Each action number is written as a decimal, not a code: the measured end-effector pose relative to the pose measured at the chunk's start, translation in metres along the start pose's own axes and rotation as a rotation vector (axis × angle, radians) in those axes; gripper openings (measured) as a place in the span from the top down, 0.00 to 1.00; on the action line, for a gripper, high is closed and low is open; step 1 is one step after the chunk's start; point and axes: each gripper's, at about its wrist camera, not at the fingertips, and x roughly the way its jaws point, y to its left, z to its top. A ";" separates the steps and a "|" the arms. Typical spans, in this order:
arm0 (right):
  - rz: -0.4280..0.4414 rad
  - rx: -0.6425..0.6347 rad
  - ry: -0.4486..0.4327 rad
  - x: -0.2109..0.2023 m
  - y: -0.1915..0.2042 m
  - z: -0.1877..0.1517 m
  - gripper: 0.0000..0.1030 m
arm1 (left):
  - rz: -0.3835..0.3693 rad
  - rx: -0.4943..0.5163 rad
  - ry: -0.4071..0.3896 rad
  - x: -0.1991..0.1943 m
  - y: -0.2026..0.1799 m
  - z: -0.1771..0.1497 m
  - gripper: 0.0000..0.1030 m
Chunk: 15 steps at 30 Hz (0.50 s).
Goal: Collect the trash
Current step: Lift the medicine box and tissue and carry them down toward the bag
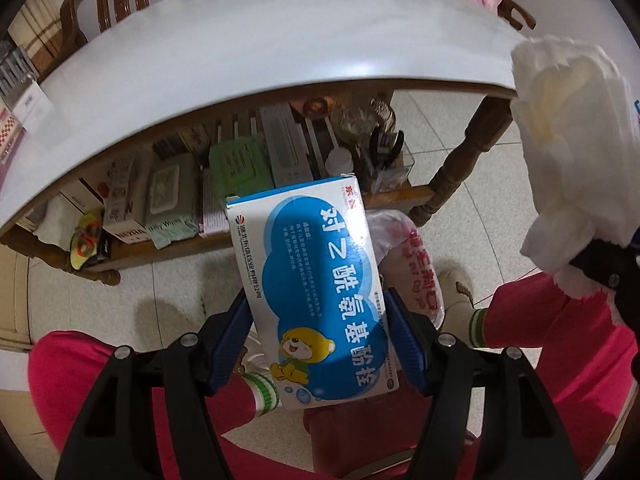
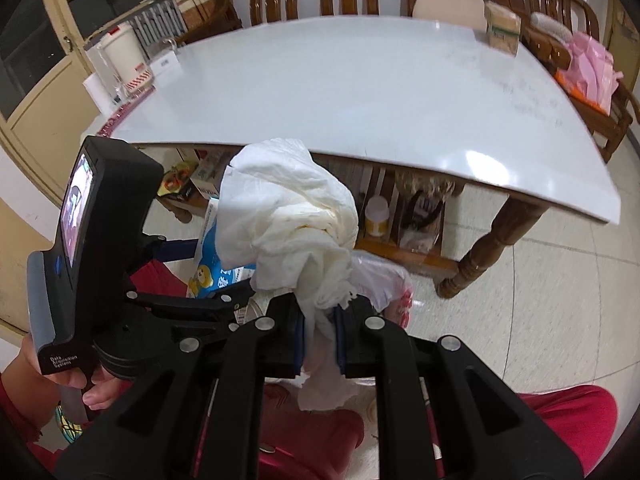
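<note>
Left hand-held gripper (image 1: 320, 316): blue pads clamped on medicine box (image 1: 316, 292), held off table (image 1: 248, 60) above plastic bag (image 1: 416, 264). Right hand-held gripper (image 2: 319, 330): clamped on crumpled tissue (image 2: 288, 216), beside box. Advice: centre both over bag mouth before opening, release box first

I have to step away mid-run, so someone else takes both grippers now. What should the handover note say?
Left gripper: shut on the blue and white medicine box, held off the table, over the floor in front of it.
Right gripper: shut on a crumpled white tissue, also off the table.
White plastic bag with red print: on the floor just below both grippers, by the person's feet; probably the trash bag.
Done: both pieces picked up.
Left: drop the box and tissue into the bag. A small carton stands on the table's far right corner; whether it is trash is unclear.
</note>
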 end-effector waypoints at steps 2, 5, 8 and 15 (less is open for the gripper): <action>-0.006 0.010 0.019 0.010 -0.003 -0.001 0.88 | -0.002 -0.006 0.023 0.011 0.001 0.001 0.38; -0.010 0.031 0.057 0.029 -0.009 -0.004 0.88 | -0.012 -0.022 0.068 0.031 0.003 0.002 0.38; -0.016 0.050 0.094 0.047 -0.017 -0.008 0.88 | -0.025 -0.040 0.114 0.051 0.006 0.003 0.38; -0.017 0.101 0.183 0.090 -0.035 -0.017 0.88 | -0.042 -0.065 0.200 0.098 0.009 0.006 0.38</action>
